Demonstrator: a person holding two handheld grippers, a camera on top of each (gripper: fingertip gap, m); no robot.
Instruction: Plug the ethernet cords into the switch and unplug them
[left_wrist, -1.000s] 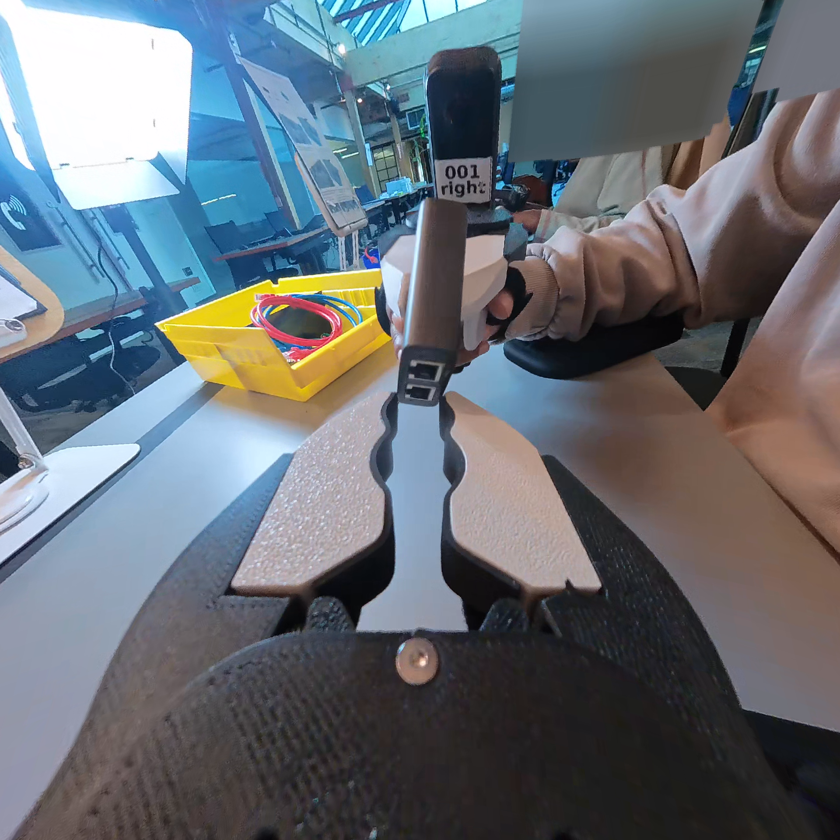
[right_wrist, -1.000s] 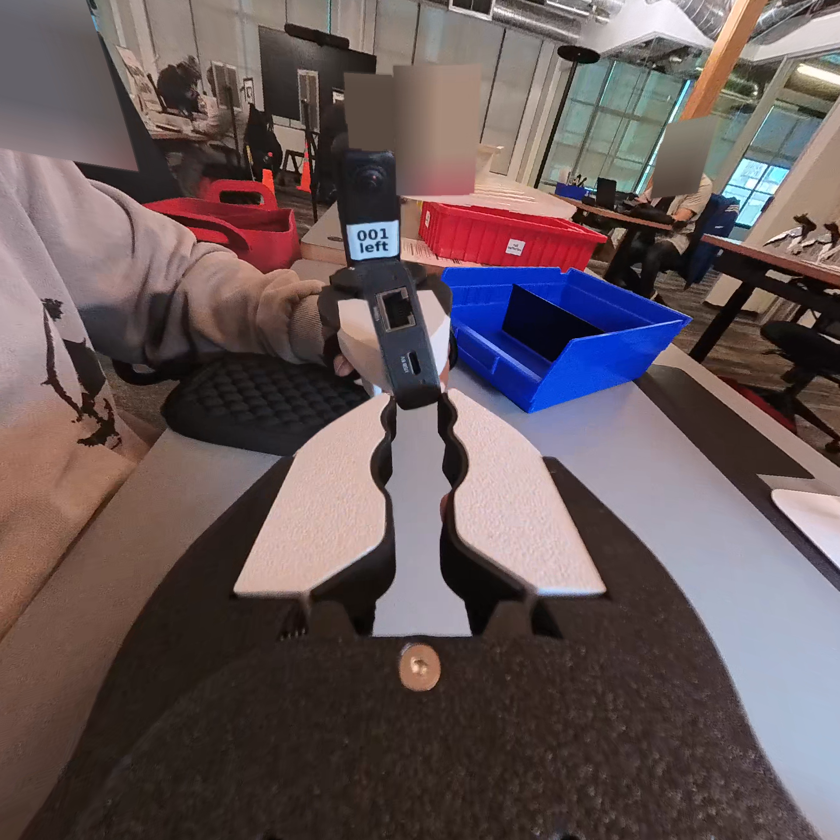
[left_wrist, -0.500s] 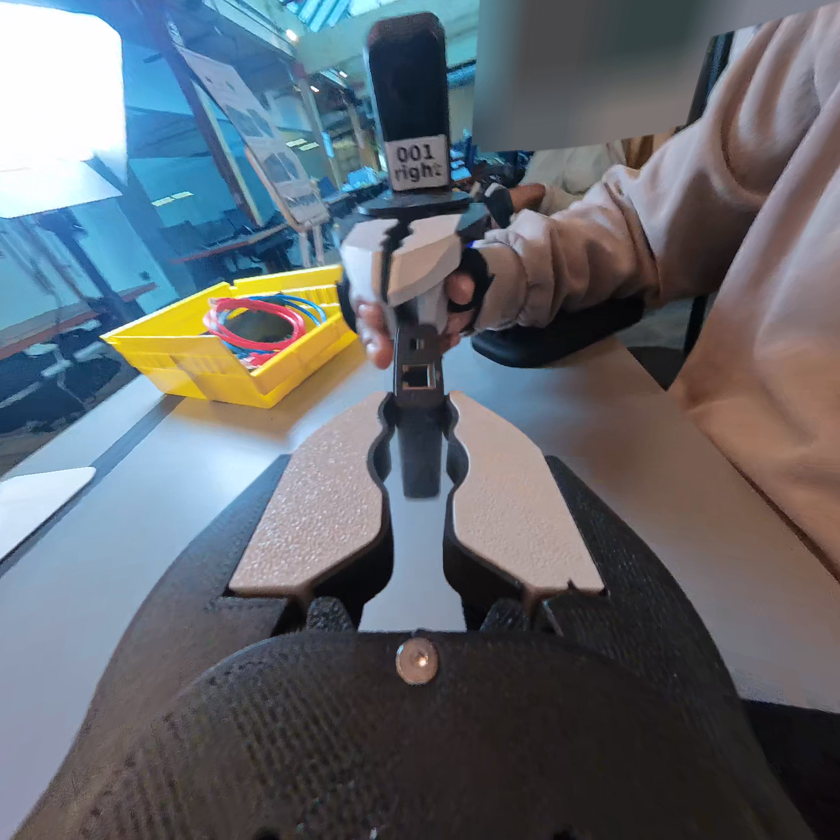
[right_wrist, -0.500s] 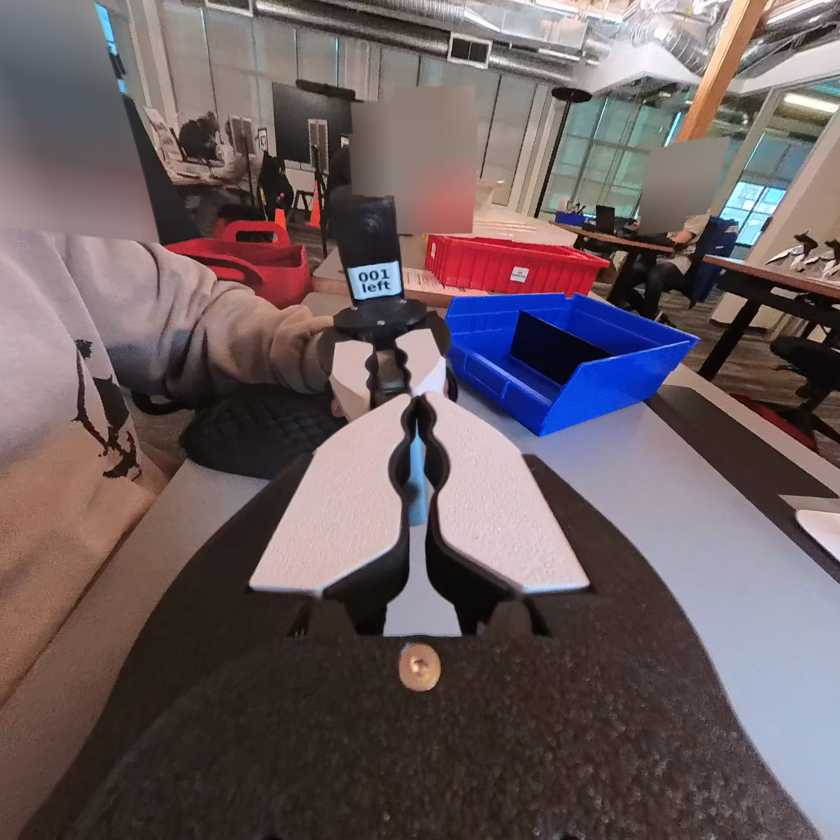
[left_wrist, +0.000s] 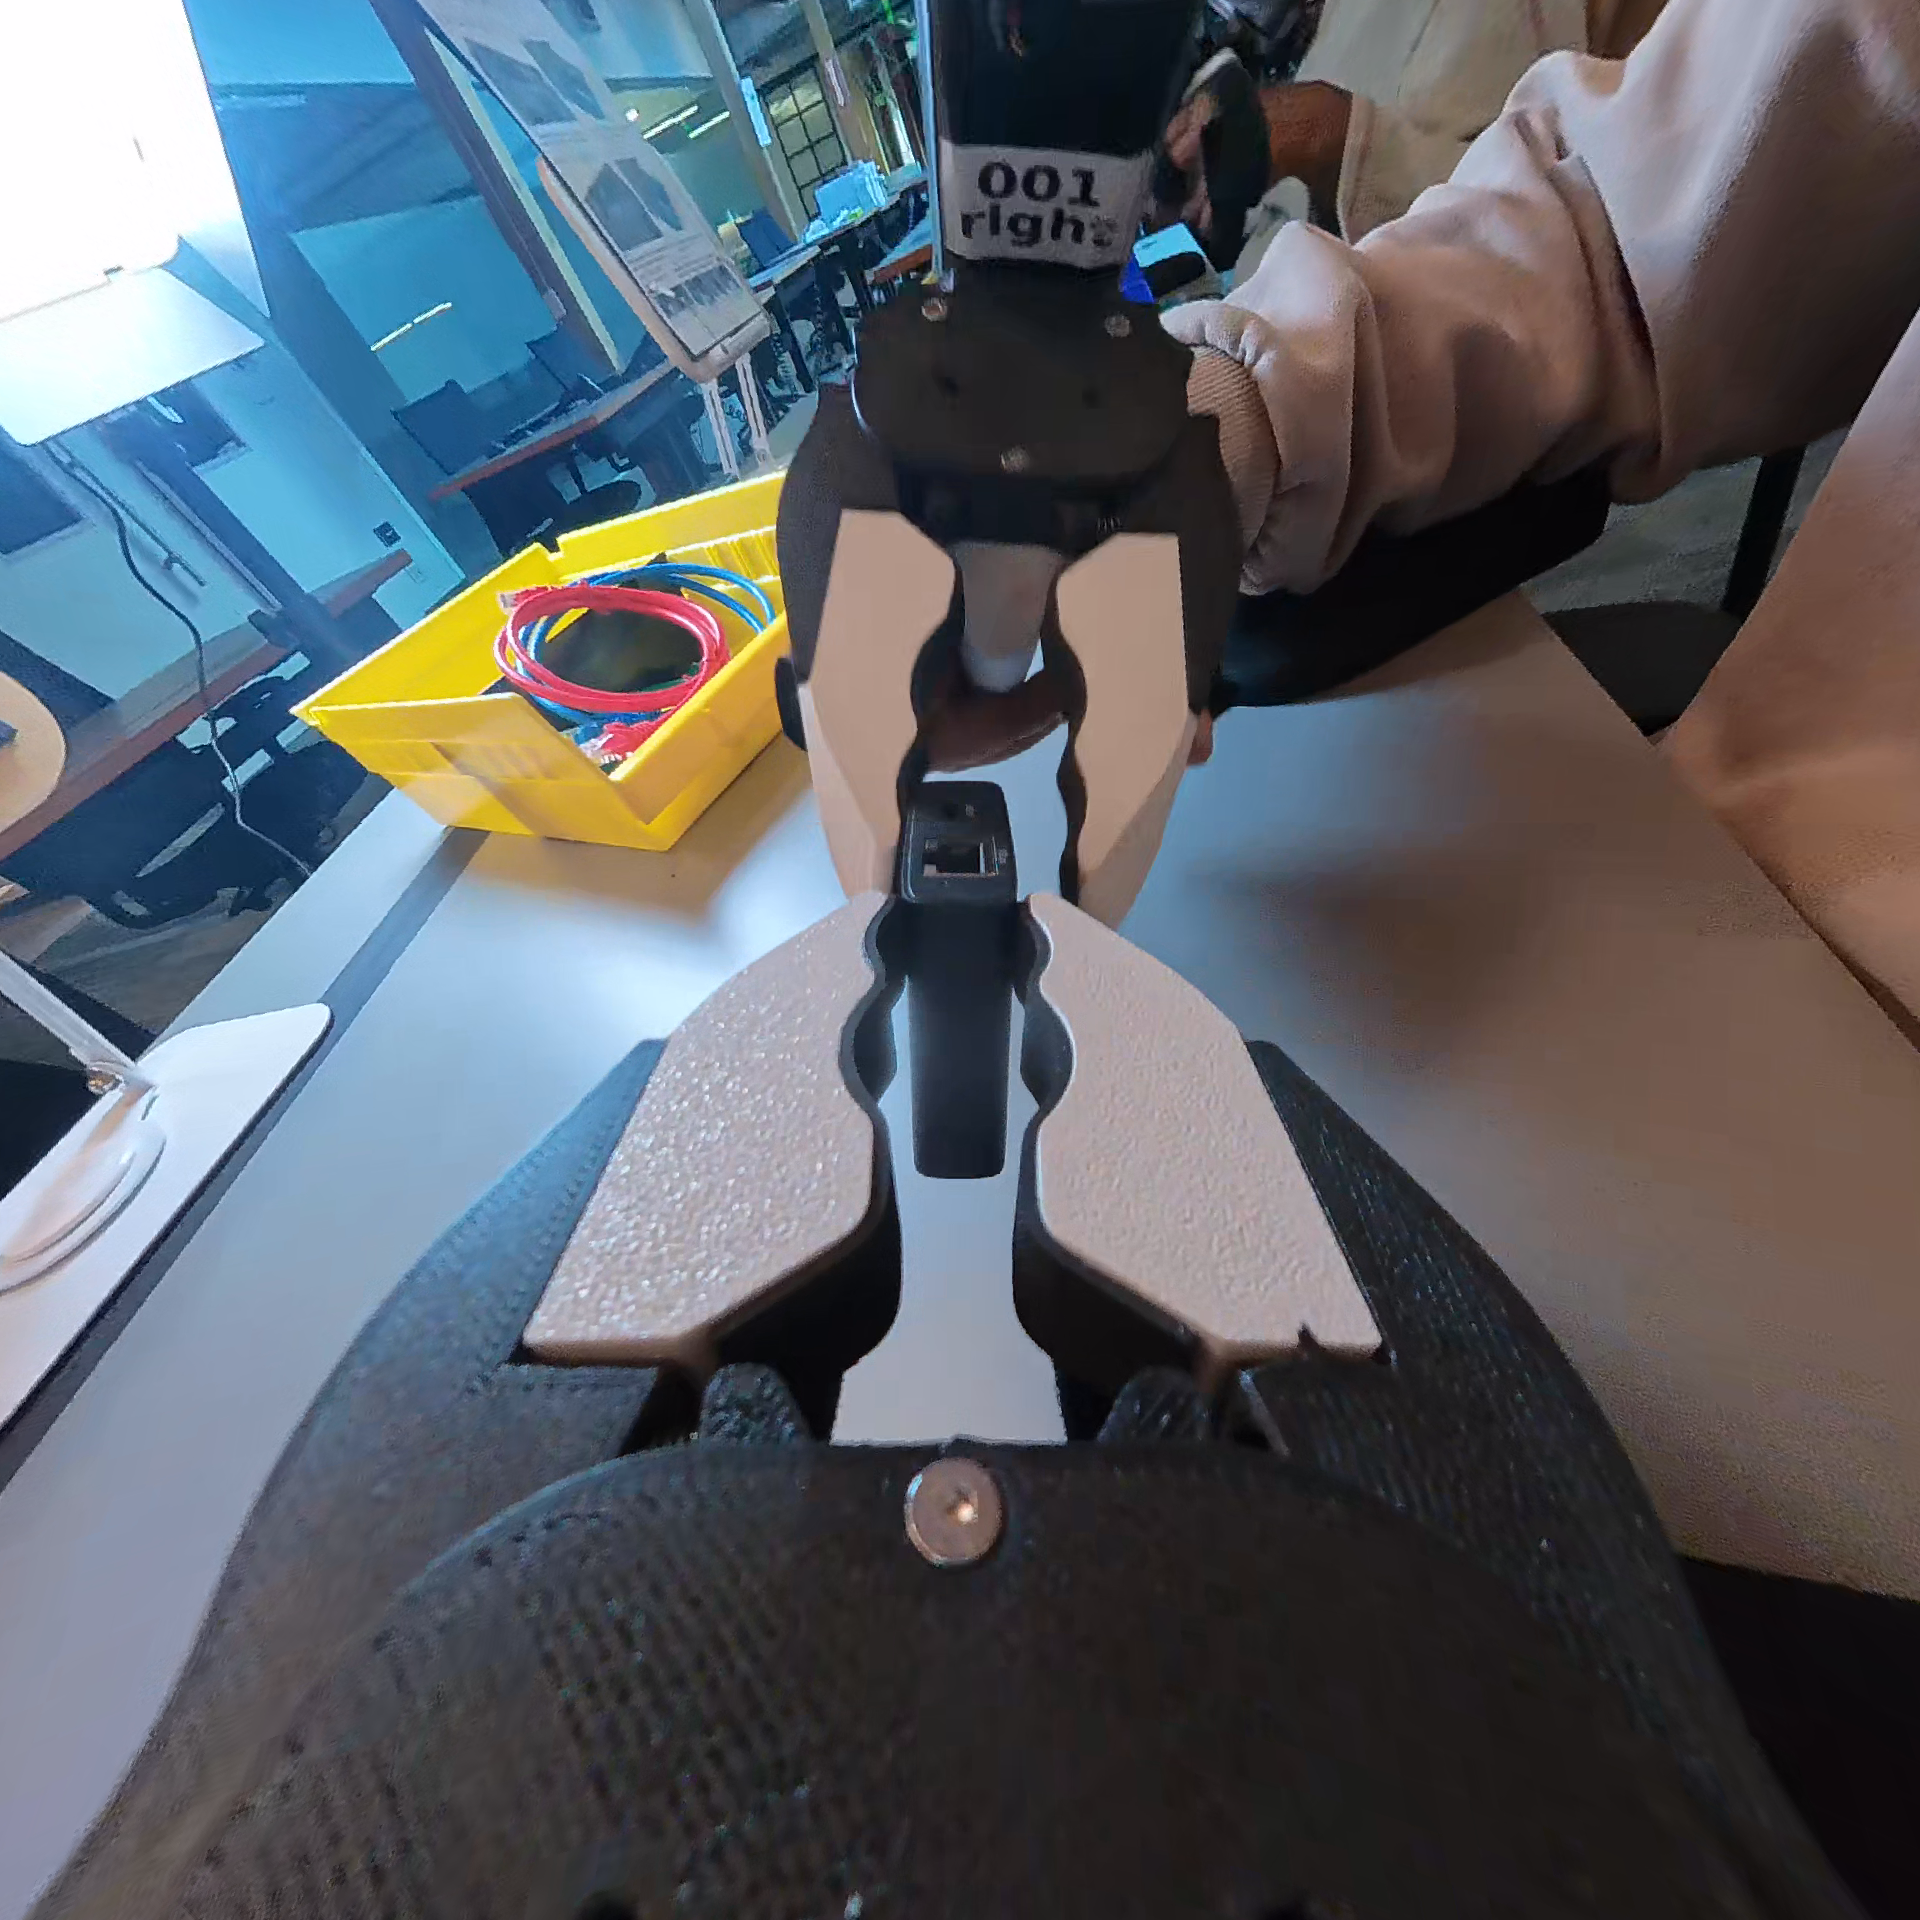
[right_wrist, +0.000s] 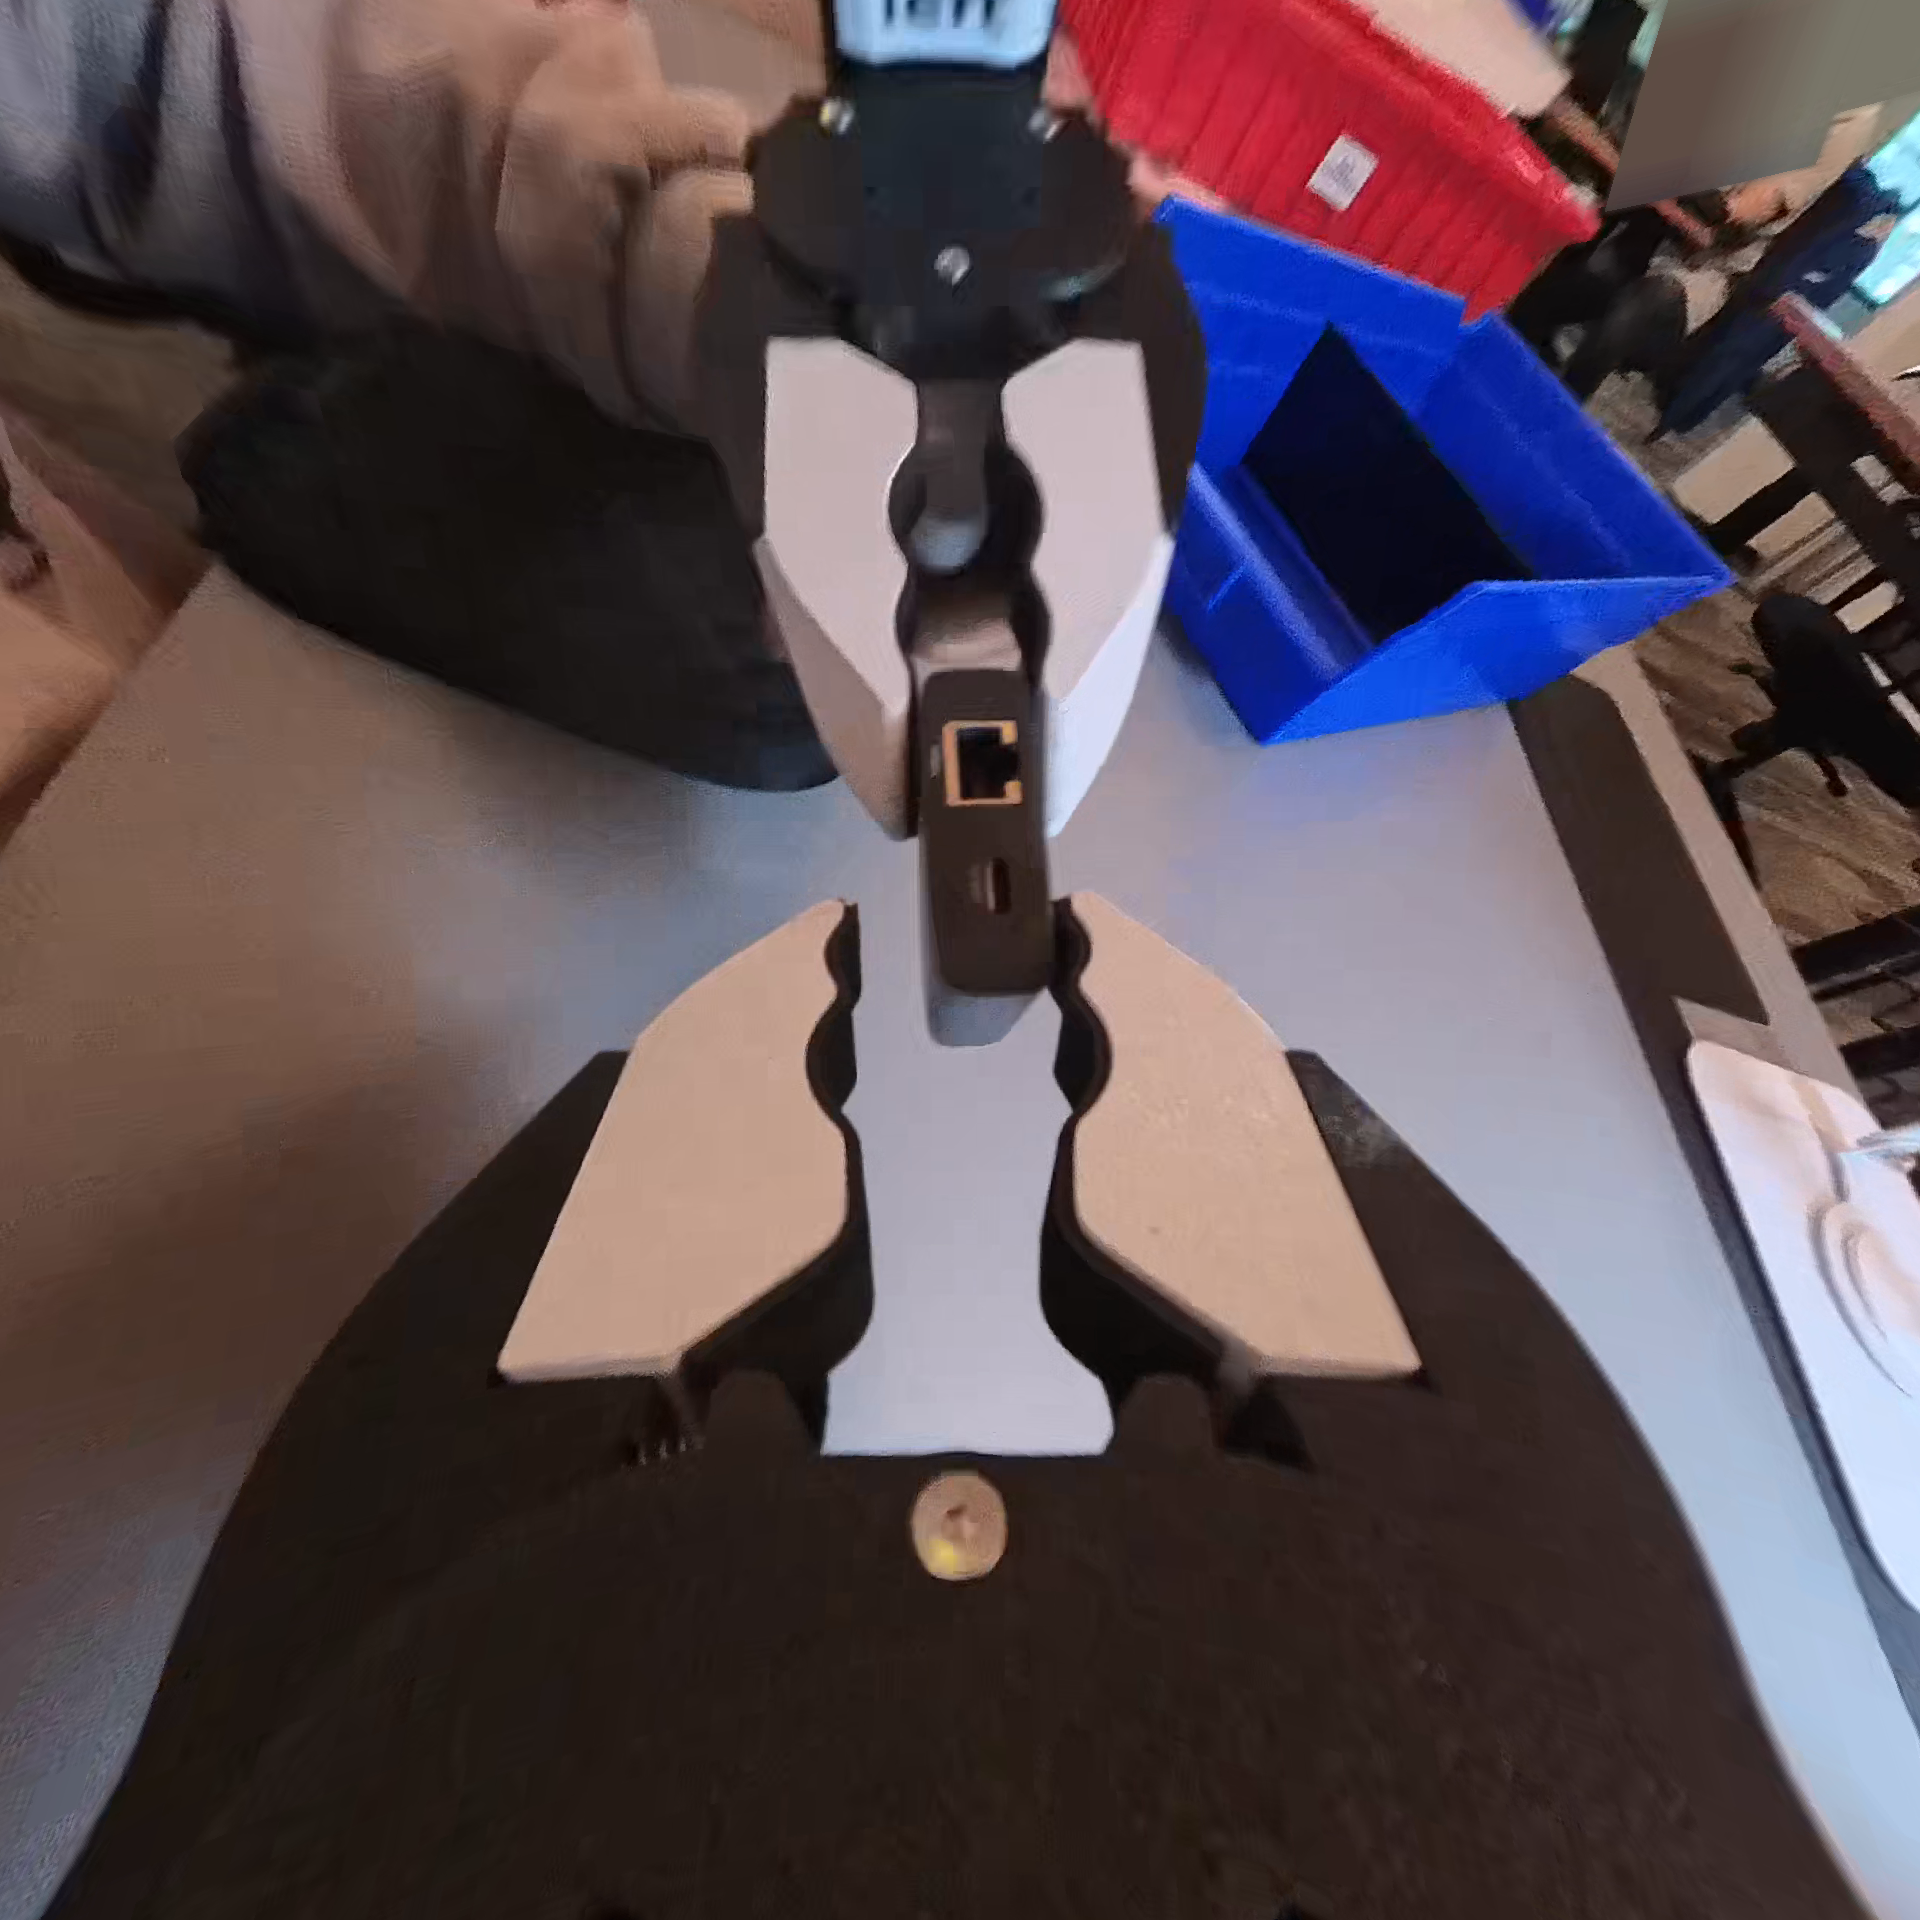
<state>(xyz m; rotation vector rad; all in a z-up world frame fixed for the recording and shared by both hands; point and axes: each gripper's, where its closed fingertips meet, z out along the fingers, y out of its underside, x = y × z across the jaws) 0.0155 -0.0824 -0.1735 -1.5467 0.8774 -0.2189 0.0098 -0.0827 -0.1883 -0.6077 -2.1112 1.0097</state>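
The dark switch sits clamped between the fingertips of my left gripper, with one port facing up. In the right wrist view the switch points at me, showing a port with a gold rim, with the left gripper behind it. My right gripper is open, its right fingertip touching the switch's near end. Its pale fingers straddle the switch's far end in the left wrist view. Red and blue ethernet cords lie coiled in a yellow bin.
A blue bin stands on the grey table to the right, with a red bin behind it. A white lamp base sits at the table's left edge. A black cushion and the person's sleeves are close by. Left and right tips are no more than a few centimetres apart.
The right gripper, nearly shut half a second ago, has opened. Both grippers have come closer together and tilted down toward the table. The switch stays in the left gripper.
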